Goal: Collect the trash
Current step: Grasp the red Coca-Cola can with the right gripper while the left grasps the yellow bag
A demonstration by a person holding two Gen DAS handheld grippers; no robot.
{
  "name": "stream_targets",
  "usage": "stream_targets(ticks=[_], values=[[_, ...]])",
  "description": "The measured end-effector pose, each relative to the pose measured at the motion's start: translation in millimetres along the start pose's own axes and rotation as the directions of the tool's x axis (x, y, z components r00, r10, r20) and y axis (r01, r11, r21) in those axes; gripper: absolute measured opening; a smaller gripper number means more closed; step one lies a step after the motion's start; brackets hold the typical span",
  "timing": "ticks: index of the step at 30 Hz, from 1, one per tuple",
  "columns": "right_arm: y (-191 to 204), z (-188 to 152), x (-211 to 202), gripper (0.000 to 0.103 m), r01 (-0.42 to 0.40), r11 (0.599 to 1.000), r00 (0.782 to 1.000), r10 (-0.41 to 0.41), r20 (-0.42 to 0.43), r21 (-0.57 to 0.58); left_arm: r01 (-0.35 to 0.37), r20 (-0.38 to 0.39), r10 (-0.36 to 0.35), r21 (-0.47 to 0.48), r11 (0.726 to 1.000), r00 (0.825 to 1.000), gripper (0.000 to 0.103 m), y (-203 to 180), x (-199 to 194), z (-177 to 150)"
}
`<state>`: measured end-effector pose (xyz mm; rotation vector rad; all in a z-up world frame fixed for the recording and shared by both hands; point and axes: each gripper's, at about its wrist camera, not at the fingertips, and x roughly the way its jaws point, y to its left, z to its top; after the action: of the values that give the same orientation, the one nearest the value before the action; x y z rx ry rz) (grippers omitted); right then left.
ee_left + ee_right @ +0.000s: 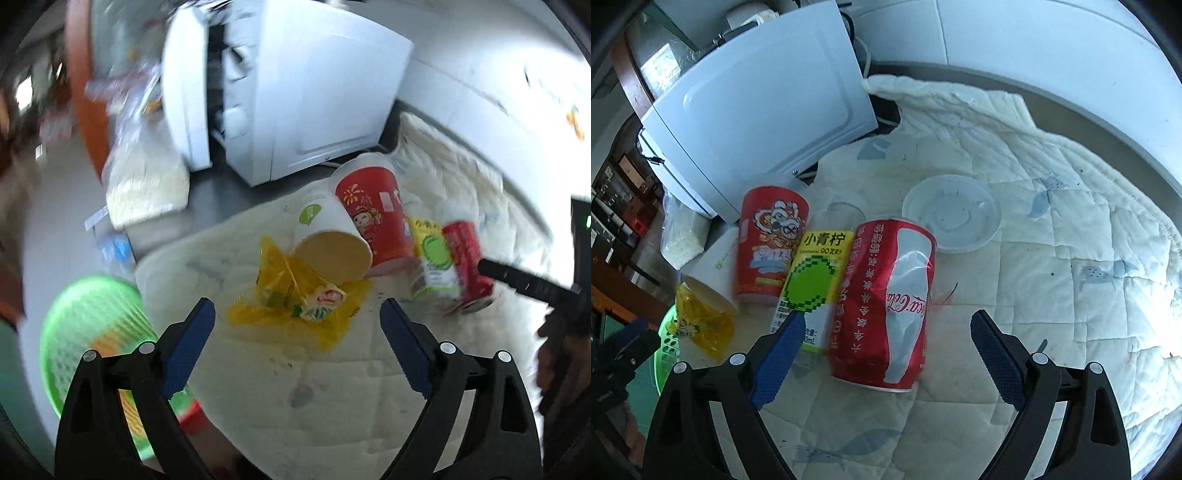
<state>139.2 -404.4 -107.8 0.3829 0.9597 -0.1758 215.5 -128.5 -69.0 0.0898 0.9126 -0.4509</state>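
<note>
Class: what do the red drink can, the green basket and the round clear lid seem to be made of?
Can: probably thin metal, glossy, dented.
Basket: likely plastic, bright green lattice.
Lid: seemingly clear plastic, moulded ridges, see-through.

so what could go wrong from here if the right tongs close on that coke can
1. The dented coke can lies against the lime juice carton; the right tongs, open around it, may pinch or shove the carton too.
2. The carton leans toward the red cup, so a nudge could topple the cluster.
3. The left tongs hover open over the yellow wrapper nearby, so the two could collide.
</note>
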Motion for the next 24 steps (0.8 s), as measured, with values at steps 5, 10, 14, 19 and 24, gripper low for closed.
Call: stream_targets(ticks=[5,10,14,19,24], values=[[3,0,12,0.084,-0.012,1.000,0.999,0.011,-0.036,-0.014,0.045,-0.045,-0.042,0.064,0.997,0.998,0.090,6,19,9],[2,1,20,0.079,-0.027,1.000,0.998,0.027,-0.058,-0.002,0.108,-0.092,-0.100,0.076,0.991,0.991,0.089,13,37,11],[0,4,26,0.074,-0.029,1.000,0.997,0.029,-0.068,0.012,0.146,-0.117,-0.137,0.078,0.986,0.984,0.073,16,49,9],[-5,8,32,0.070,-0.050,0.997,0.996,0.054,-0.076,0.054,0.192,-0.119,-0.184,0.057,0.980,0.976,0.055,13,51,4],[-14,14,38,0.070,-0.076,0.991,0.993,0.086,-0.085,0.114,0.197,-0.114,-0.190,0.053,0.979,0.975,0.043,8,50,0]])
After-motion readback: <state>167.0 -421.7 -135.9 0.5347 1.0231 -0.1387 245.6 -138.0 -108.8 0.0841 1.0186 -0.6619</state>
